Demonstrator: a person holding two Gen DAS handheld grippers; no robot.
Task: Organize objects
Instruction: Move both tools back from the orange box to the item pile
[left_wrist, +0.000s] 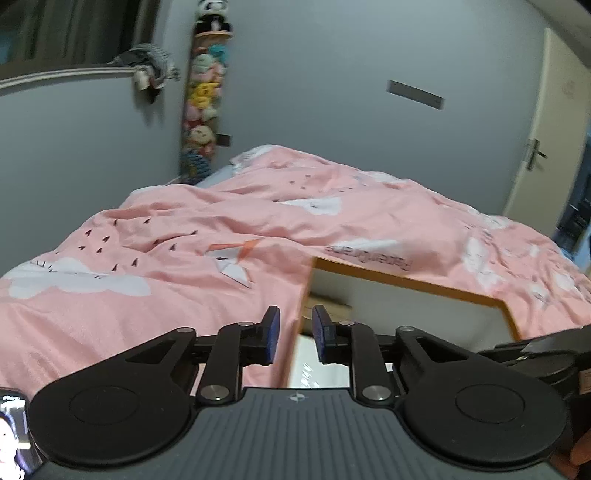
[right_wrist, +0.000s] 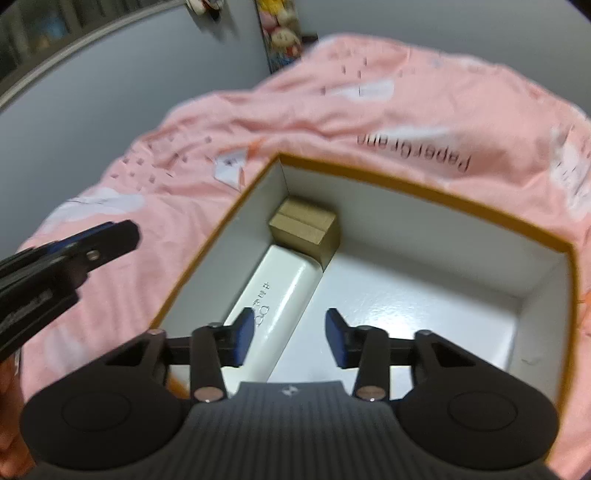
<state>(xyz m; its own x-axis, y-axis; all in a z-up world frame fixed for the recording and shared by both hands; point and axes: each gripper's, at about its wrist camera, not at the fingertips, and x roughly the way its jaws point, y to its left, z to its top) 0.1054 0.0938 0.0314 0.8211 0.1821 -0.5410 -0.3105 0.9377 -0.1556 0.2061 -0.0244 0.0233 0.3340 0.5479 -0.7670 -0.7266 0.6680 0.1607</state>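
Observation:
An open white box with an orange rim (right_wrist: 424, 192) rests on the pink duvet. In its far left corner stands a small brown cardboard box (right_wrist: 304, 225), and a long white case (right_wrist: 284, 291) lies along the left wall in front of it. My right gripper (right_wrist: 290, 332) hangs open over the box, above the near end of the case, with nothing between its fingers. My left gripper (left_wrist: 295, 330) is over the box's left rim (left_wrist: 406, 284), its blue pads a little apart and holding nothing. From the right wrist it shows side-on at the left edge (right_wrist: 118, 236).
The rumpled pink duvet (left_wrist: 166, 236) with white clouds covers the bed all round the box. Grey walls stand behind it, with a column of plush toys (left_wrist: 203, 99) in the corner. A door (left_wrist: 546, 125) is at the far right. The right half of the box floor (right_wrist: 424, 295) is bare.

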